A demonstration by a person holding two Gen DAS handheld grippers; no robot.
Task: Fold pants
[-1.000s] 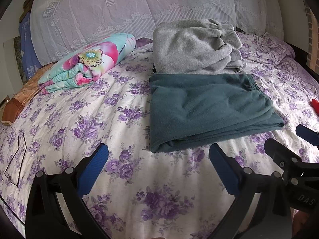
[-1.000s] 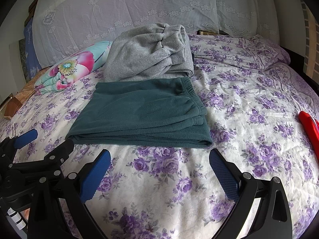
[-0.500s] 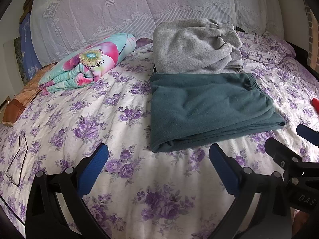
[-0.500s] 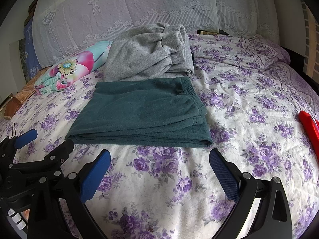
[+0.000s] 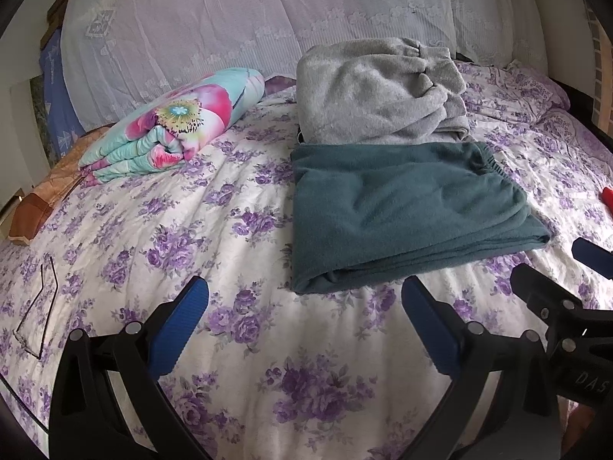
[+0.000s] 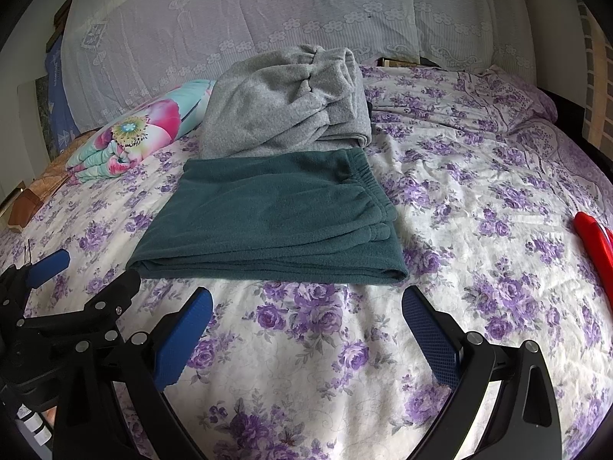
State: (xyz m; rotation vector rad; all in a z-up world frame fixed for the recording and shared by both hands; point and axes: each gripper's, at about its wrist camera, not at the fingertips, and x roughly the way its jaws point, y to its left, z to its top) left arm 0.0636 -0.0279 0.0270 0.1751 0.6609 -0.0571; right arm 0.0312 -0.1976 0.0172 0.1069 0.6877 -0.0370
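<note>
Dark teal pants (image 5: 402, 211) (image 6: 276, 214) lie folded flat in a rectangle on the purple-flowered bed, elastic waistband to the right. Behind them a grey garment (image 5: 379, 92) (image 6: 287, 103) rests in a loose heap. My left gripper (image 5: 304, 310) hovers open just short of the pants' near edge, nothing between its blue pads. My right gripper (image 6: 306, 316) is open too, just in front of the pants' near fold, empty. Each gripper shows at the edge of the other's view: the right one (image 5: 555, 303), the left one (image 6: 84, 280).
A folded flowered quilt (image 5: 172, 122) (image 6: 134, 134) lies at the back left beside a brown cushion (image 5: 34, 207). A lace-covered headboard (image 5: 268, 11) backs the bed. A red object (image 6: 595, 245) lies at the right; a thin wire shape (image 5: 38, 314) at the left.
</note>
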